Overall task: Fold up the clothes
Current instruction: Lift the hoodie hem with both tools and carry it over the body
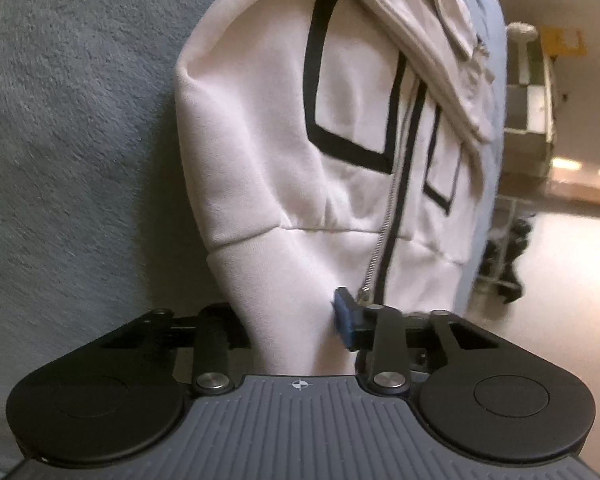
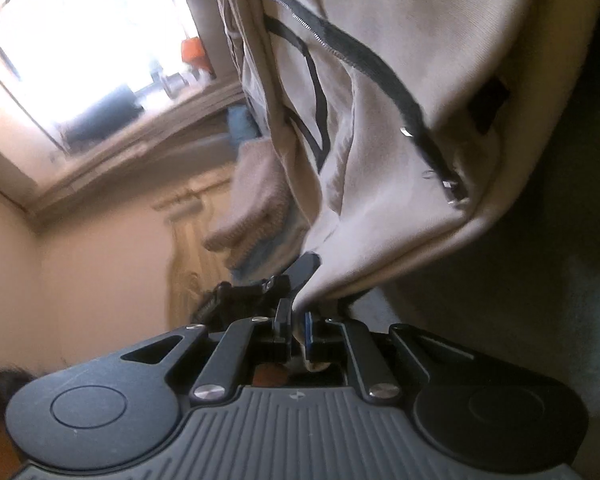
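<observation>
Hoodie [image 1: 268, 152] half lifted off grey blanket [image 1: 60, 120], hem in left claw [image 1: 296, 324], corner pinched tight in right claw [image 2: 298, 332]. Soft, limp, light fleece; sags between grips. Best held at ribbed hem, clear of zip [image 1: 384, 232].

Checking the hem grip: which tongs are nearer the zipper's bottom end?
Left. The left tongs grip the jacket hem beside the zipper's bottom end; the right tongs pinch another edge.
</observation>
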`<state>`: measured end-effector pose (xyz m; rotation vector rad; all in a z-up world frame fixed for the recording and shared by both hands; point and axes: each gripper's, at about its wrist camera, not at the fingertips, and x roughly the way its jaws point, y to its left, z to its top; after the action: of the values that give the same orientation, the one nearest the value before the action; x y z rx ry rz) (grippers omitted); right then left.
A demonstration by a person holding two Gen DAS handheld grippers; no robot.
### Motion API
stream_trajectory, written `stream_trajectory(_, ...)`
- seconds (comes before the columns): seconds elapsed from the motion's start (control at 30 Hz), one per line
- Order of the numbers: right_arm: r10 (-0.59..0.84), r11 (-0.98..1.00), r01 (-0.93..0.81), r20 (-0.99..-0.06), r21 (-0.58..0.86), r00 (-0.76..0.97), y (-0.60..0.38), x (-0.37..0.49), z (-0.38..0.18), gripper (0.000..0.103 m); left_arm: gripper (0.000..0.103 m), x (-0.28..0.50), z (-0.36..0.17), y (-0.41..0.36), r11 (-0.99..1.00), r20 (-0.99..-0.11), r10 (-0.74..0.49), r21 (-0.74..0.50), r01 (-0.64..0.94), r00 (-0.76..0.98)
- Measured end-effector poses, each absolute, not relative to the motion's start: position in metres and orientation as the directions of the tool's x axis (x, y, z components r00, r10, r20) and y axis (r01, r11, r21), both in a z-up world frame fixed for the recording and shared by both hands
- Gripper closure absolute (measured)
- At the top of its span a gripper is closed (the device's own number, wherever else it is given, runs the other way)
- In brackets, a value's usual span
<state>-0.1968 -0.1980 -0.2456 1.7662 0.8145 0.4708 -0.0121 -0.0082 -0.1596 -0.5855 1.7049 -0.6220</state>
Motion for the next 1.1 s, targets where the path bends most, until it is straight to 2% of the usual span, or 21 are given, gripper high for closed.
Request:
stream_trajectory(0.1, 0.772, 0.019, 0.285, -0.195, 0.958, 0.605, -0.201, -0.189, -0.227, 0.09, 0.09, -0.015, -0.158, -0.013, 0.767, -0.753, -0.625, -0.641, 0.013, -0.206)
stream_trajectory(0.2, 0.774, 0.21, 0.251, -0.318, 0.945, 0.547, -0.218, -0.188, -0.198, 0.073, 0.093, -0.017, -0.155, -0.017, 0.796, -0.792, -0.576, -0.6, 0.083, -0.204)
stream_trajectory(0.27, 0.742, 0.312, 0.22, -0.382, 0.924, 0.552, -0.238, -0.187, -0.175, 0.067, 0.096, -0.019, -0.153, -0.018, 0.807, -0.811, -0.55, -0.577, 0.122, -0.201)
stream_trajectory(0.3, 0.693, 0.359, 0.218, -0.416, 0.907, 0.589, -0.259, -0.19, -0.162, 0.063, 0.097, -0.02, -0.152, -0.019, 0.811, -0.818, -0.54, -0.569, 0.138, -0.199)
stream_trajectory(0.37, 0.582, 0.442, 0.235, -0.476, 0.866, 0.659, -0.303, -0.195, -0.136, 0.061, 0.097, -0.021, -0.149, -0.021, 0.816, -0.831, -0.522, -0.552, 0.169, -0.193)
stream_trajectory(0.53, 0.225, 0.597, 0.421, -0.647, 0.682, 0.729, -0.406, -0.227, -0.099, 0.058, 0.098, -0.024, -0.145, -0.024, 0.822, -0.848, -0.499, -0.529, 0.21, -0.179)
stream_trajectory(0.6, 0.147, 0.577, 0.499, -0.683, 0.646, 0.715, -0.436, -0.238, -0.1, 0.058, 0.098, -0.025, -0.145, -0.025, 0.825, -0.85, -0.495, -0.524, 0.21, -0.178)
stream_trajectory(0.73, 0.136, 0.496, 0.578, -0.716, 0.648, 0.685, -0.462, -0.253, -0.127, 0.058, 0.098, -0.026, -0.144, -0.027, 0.828, -0.855, -0.488, -0.518, 0.217, -0.176)
stream_trajectory(0.83, 0.215, 0.415, 0.564, -0.679, 0.714, 0.702, -0.467, -0.267, -0.151, 0.058, 0.098, -0.027, -0.143, -0.029, 0.828, -0.859, -0.483, -0.512, 0.229, -0.172)
stream_trajectory(0.97, 0.273, 0.407, 0.524, -0.647, 0.748, 0.712, -0.449, -0.278, -0.158, 0.06, 0.098, -0.027, -0.142, -0.032, 0.829, -0.866, -0.471, -0.499, 0.25, -0.167)
stream_trajectory(1.1, 0.276, 0.428, 0.5, -0.636, 0.753, 0.721, -0.441, -0.282, -0.149, 0.089, 0.1, -0.028, -0.136, -0.034, 0.82, -0.866, -0.473, -0.499, 0.281, -0.159)
